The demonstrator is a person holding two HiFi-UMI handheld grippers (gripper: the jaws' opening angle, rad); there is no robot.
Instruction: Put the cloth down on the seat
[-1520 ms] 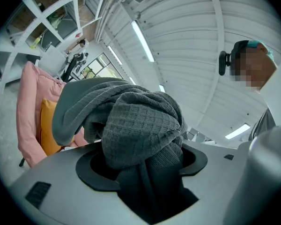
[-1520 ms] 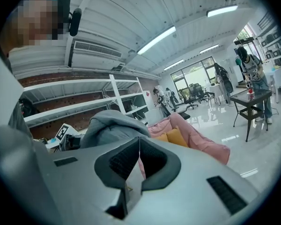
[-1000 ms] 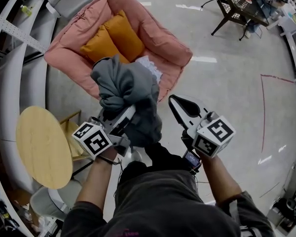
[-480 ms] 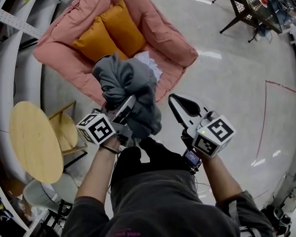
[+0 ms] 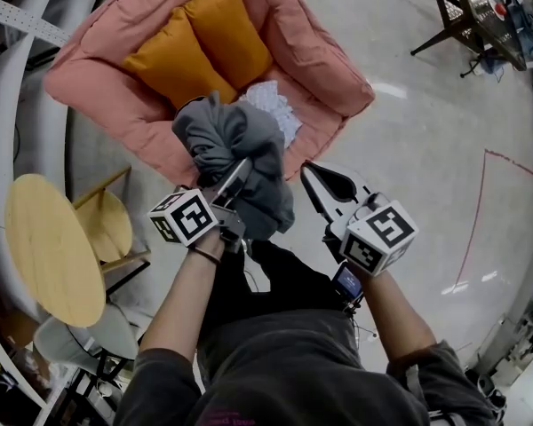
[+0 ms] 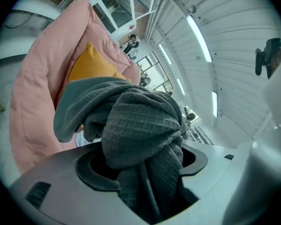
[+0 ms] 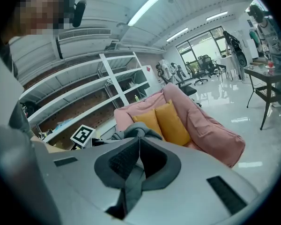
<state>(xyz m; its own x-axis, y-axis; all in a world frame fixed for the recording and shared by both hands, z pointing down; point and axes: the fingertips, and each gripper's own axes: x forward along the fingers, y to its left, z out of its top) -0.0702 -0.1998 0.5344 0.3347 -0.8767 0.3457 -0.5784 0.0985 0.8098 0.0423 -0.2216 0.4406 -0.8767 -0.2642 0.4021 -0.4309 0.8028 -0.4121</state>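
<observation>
The left tongs (image 6: 143,165) are clamped on a thick wad of the cloth (image 6: 140,121), their jaws held wide apart by its bulk. The rest of the bundle rises past the tips and flops forward, so its long axis follows the line of the tongs, away from the person. The right tongs (image 7: 138,161) are closed on nothing and sit just beside the bundle, on the person's right. What the coming move turns on, as I judge it, is that the seat (image 5: 293,34) lies straight ahead of and below the left tongs. From the head view the cloth overlaps the seat's front edge, so the left hand is the nearer one and only needs to go forward and down. The cloth is grey, ribbed knit, soft and heavily crumpled, and likely to slump wherever it lands. The seat is a pink, puffy padded armchair with rounded walls. Two orange cushions (image 5: 195,43) lean against its back, and a white crumpled piece (image 5: 274,106), material unclear, lies near the front edge.
</observation>
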